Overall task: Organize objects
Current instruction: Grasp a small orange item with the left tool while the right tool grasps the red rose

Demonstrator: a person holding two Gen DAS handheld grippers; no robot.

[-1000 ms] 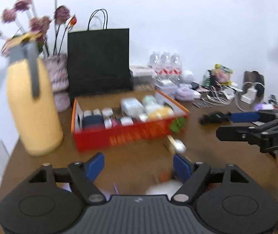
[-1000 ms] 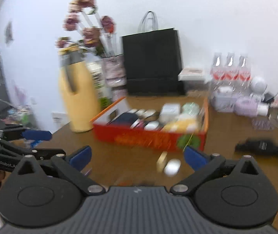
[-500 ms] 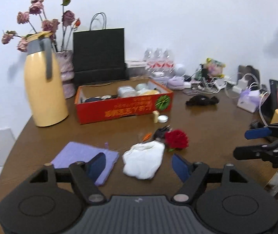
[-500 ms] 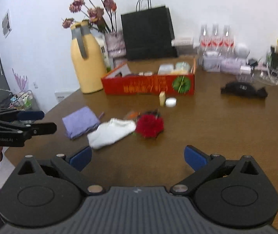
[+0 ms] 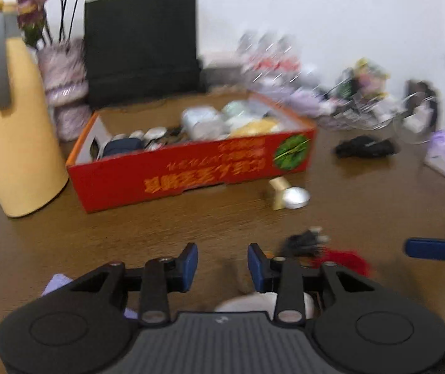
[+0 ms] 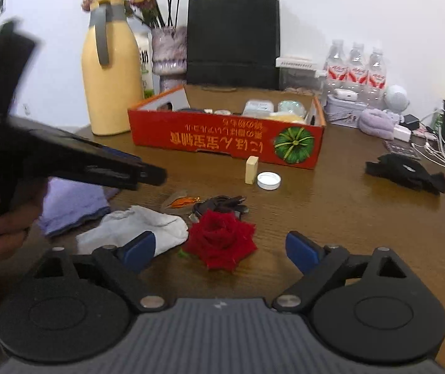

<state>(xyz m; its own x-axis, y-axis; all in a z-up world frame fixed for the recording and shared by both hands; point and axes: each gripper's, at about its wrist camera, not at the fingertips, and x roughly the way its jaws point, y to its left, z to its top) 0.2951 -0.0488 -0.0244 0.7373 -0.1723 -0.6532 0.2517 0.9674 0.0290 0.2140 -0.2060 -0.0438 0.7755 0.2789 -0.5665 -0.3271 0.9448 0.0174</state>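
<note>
A red cardboard box (image 6: 227, 138) holding several small items stands mid-table; it also shows in the left wrist view (image 5: 191, 171). In front of it lie a tan block (image 6: 251, 170), a white lid (image 6: 268, 180), a black cable bundle (image 6: 220, 204), a red rose (image 6: 220, 238), a white cloth (image 6: 135, 227) and a purple cloth (image 6: 69, 202). My right gripper (image 6: 219, 251) is open and empty, just short of the rose. My left gripper (image 5: 222, 263) is open with a narrowed gap, empty, above the white cloth (image 5: 244, 304); it shows side-on in the right wrist view (image 6: 141, 171).
A yellow thermos (image 6: 110, 71), a flower vase (image 6: 167, 53) and a black paper bag (image 6: 233, 37) stand behind the box. Water bottles (image 6: 356, 68), a black pouch (image 6: 406, 171), cables and small items crowd the right side of the brown table (image 6: 362, 218).
Both grippers have moved forward and lower toward the items on the table. The left gripper's jaws have narrowed and it now sits over the white cloth. The right gripper is close to the rose.
</note>
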